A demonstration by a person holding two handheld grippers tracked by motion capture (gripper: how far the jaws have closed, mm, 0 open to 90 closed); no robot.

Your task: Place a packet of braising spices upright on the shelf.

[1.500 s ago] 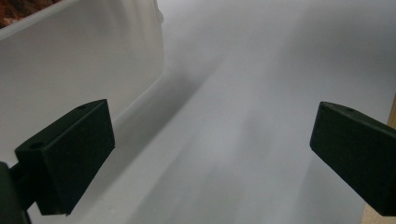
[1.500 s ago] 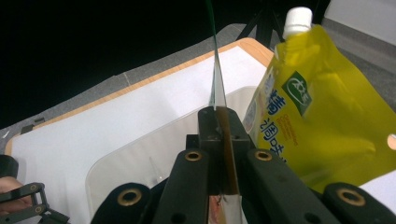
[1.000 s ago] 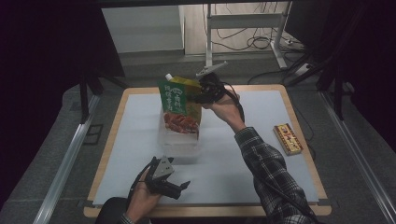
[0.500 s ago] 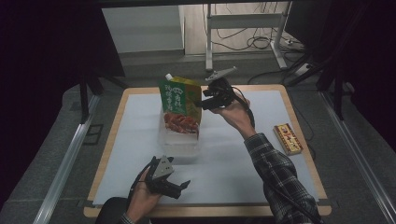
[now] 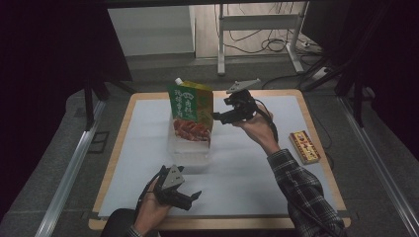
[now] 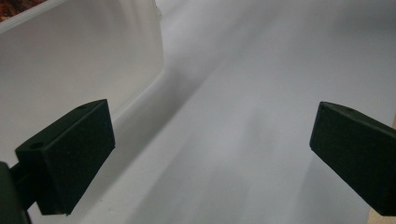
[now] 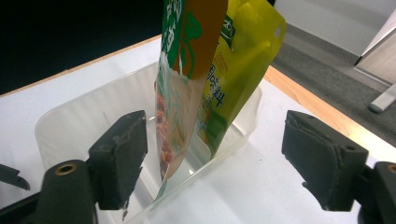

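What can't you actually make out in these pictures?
- Print on the green pouch: too small in the high view, cut off at the top in the right gripper view.
- Label of the small box: too small.
- Clear tub: cropped by the left gripper view's edge.

Both tongs gape empty: the left tongs (image 5: 190, 198) held low and near, the right tongs (image 5: 217, 117) raised on an outstretched arm.

Dark surroundings left and right of frame. Grey floor (image 5: 44, 168). White metal frame (image 5: 257, 34) with loose cables (image 5: 276, 42) top centre. Wood-edged desk (image 5: 111, 148) mid-frame.
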